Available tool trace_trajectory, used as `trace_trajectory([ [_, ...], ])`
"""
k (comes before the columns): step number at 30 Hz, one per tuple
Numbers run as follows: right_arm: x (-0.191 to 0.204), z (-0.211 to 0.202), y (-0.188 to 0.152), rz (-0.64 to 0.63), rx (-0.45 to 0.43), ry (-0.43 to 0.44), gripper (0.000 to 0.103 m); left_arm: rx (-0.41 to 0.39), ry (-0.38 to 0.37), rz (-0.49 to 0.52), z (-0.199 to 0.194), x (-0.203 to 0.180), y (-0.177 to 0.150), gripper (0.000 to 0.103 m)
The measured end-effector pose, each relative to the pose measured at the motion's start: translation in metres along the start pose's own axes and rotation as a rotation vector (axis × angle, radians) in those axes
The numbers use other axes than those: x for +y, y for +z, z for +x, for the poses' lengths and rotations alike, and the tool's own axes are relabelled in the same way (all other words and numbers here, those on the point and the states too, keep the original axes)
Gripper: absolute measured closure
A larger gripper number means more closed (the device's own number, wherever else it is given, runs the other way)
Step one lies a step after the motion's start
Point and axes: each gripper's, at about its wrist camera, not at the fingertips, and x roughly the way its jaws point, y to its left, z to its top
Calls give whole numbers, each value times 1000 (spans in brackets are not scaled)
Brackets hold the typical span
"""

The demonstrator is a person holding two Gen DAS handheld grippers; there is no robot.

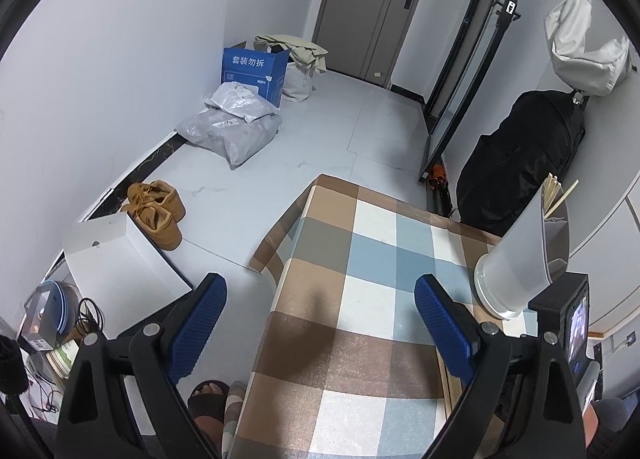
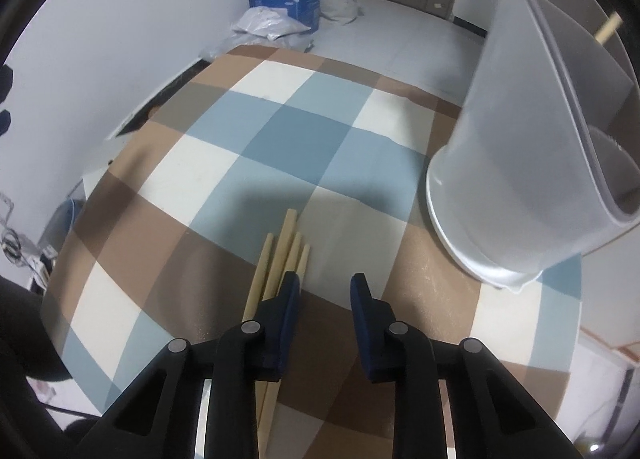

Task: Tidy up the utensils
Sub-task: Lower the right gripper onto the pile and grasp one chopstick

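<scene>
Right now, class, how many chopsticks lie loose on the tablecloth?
4, side by side on the tablecloth, just left of the right gripper. The fingers may hide more.

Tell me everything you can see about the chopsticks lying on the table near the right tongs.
Four loose chopsticks lie side by side on the checked tablecloth, pale tan, looking like bamboo or light wood, with squared ends pointing away from the camera. They run lengthwise under the left finger of the right tongs, which hides their near parts. The tongs are open and grip none of them. The grey utensil holder stands apart to the right, with other chopsticks inside.
</scene>
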Motion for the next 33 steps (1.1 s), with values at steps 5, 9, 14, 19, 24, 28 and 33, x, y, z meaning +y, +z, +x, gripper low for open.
trace_trajectory([
  [5, 8, 1, 7, -35, 40, -29, 84, 1, -4, -19, -1, 5, 2, 11],
  [9, 12, 3, 7, -50, 79, -20, 86, 4, -4, -29, -1, 8, 3, 11],
  [14, 11, 8, 9, -33, 80, -20, 88, 8, 0, -38, 0, 9, 2, 11],
  [19, 9, 12, 16, 2, 62, -13, 88, 9, 4, -36, -1, 9, 2, 11],
  [24, 7, 13, 17, 35, 40, 25, 100, 16, 26, -27, 3, 9, 3, 11],
  [28, -2, -4, 12, 82, -31, 36, 100, 47, 29, -26, 9, 6, 0, 11],
  [33, -28, -52, -1, 196, -181, 74, 100, 139, 1, 16, 26, -12, -9, 11],
])
